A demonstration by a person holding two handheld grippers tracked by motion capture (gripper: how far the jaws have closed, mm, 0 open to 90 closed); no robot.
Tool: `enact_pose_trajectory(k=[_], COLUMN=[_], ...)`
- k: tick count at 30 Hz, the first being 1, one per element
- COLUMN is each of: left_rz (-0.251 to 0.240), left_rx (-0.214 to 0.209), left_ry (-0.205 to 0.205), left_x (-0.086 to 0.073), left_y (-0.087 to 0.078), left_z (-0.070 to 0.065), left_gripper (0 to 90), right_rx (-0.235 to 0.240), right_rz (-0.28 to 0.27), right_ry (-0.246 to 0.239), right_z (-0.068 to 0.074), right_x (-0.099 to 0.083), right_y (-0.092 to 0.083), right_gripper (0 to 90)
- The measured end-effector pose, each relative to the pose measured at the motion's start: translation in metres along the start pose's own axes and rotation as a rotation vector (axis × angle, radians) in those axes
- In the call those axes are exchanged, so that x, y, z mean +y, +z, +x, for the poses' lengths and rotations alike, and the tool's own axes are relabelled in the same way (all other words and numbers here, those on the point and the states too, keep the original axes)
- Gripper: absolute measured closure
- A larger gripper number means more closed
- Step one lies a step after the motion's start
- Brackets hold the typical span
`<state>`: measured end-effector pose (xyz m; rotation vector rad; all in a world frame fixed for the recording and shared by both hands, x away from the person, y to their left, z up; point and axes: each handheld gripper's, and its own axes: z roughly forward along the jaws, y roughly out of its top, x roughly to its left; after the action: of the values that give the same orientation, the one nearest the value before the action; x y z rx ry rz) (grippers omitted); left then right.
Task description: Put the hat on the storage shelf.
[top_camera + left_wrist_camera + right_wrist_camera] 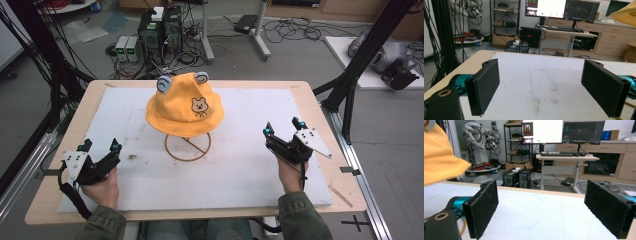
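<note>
A yellow bucket hat [184,106] with grey ears and a bear face sits on a wire stand [188,146] in the middle of the white mat [235,165]. My left gripper [100,146] rests at the mat's left front, held in a hand, its jaws wide open with nothing between them. At the right, my right gripper [283,126] is open too and holds nothing. The hat's brim [625,14] peeks in at the top right of the left gripper view. In the right gripper view the hat [441,160] fills the upper left, beyond my gripper [541,210].
The mat lies on a wooden table [75,130]. Black frame posts [367,55] stand at both sides. Computers and cables [160,35] sit on the floor behind the table. A desk with monitors [564,131] stands farther back in the room.
</note>
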<state>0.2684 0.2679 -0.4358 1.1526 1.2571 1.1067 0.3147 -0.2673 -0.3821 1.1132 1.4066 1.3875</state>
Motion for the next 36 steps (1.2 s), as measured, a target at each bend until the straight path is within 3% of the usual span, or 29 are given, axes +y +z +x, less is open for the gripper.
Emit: enact_pose_trajectory(k=[3,9,13,36], left_rz=[0.009,0.010,0.016,0.016], left_rx=[-0.001,-0.002,-0.001,0.003], left_ry=[0.016,0.022,0.021,0.016], left_x=[-0.001,-0.001,-0.002,-0.002], left_y=[0.001,0.002,0.002,0.003], left_z=[0.000,-0.001,-0.001,0.000], left_gripper=[15.5,15.5,15.5,15.5], right_rx=[-0.006,-0.018,-0.027,-0.015], right_rz=[0.004,0.023,0.019,0.029], right_ry=[-0.018,-0.009,0.007,-0.008], right_z=[0.000,-0.003,-0.006,-0.003], right_x=[-0.009,-0.025,-0.025,-0.027], right_y=[-0.001,-0.004,-0.005,-0.003], right_gripper=[11.7,11.7,11.7,11.7])
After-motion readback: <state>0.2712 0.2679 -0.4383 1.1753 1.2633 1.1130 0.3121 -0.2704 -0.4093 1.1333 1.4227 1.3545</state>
